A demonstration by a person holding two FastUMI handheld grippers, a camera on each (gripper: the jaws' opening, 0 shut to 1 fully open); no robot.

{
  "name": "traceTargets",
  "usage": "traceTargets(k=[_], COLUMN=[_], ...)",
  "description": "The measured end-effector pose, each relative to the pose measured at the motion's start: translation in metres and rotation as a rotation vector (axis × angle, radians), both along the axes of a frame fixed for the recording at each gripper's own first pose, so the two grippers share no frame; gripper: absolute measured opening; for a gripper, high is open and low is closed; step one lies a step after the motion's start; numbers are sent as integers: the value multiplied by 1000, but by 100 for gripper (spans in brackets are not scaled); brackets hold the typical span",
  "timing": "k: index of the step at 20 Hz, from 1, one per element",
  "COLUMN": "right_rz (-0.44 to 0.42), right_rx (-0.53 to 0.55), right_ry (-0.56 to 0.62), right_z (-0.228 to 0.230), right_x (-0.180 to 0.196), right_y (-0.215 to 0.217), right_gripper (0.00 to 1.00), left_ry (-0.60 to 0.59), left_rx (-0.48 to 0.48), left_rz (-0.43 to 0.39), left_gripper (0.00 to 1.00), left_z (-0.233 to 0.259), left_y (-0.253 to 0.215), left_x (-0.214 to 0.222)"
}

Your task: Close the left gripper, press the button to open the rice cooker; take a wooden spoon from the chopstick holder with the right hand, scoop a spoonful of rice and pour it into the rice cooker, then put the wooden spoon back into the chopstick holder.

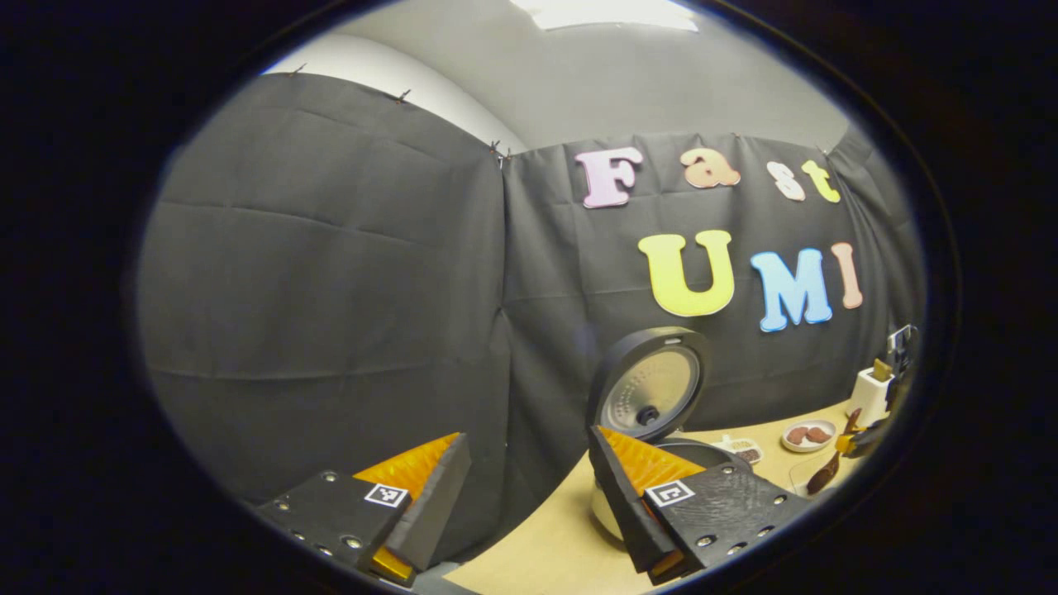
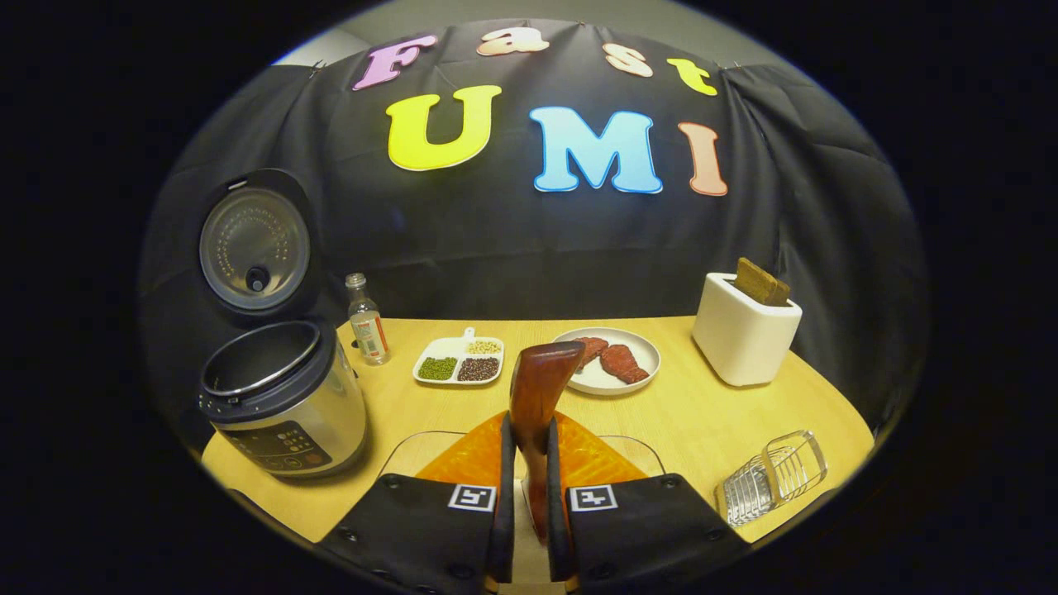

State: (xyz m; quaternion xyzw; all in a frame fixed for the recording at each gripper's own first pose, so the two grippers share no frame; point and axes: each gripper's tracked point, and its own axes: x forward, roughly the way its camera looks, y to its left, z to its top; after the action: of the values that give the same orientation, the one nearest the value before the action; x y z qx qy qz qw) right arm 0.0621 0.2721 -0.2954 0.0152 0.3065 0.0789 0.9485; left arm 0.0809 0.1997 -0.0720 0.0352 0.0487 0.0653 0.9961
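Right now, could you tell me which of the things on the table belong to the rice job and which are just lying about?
Belong to the job:
- rice cooker, lid up
- wooden spoon, gripped in the right tongs
- left tongs, open

Just lying about:
- small bottle
- divided dish of beans
- plate of meat
- toaster
- clear holder lying on its side

A bottle (image 2: 366,321), a toaster (image 2: 743,330) and an overturned glass (image 2: 770,477) sit on the table (image 2: 702,413).

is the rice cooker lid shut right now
No, the rice cooker lid stands raised behind the open pot in the right gripper view.
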Motion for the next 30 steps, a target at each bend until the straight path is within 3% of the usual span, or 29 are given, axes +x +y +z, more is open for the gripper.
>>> traceTargets(k=[11,17,21,25,27,30], right_rz=[-97,-257,-337,-355,-343,-307], right_rx=[454,687,817,904,942,988], right_ry=[202,308,317,307,294,271], right_z=[-3,-14,-3,18,33,57], right_x=[-20,-18,-7,6,14,27], right_y=[32,-4,-35,-42,-37,-17], right_gripper=[19,18,18,18,14,18], left_ry=[3,-6,-18,-33,-31,-33], left_rx=[-15,-21,-19,-21,-22,-10], left_rz=[-12,-19,-27,-31,-33,-32], left_gripper=[87,88,88,87,87,88], left_z=[0,10,15,19,18,16], left_y=[-17,-30,-41,-51,-54,-52], left_x=[-5,-7,-6,-5,-4,-6])
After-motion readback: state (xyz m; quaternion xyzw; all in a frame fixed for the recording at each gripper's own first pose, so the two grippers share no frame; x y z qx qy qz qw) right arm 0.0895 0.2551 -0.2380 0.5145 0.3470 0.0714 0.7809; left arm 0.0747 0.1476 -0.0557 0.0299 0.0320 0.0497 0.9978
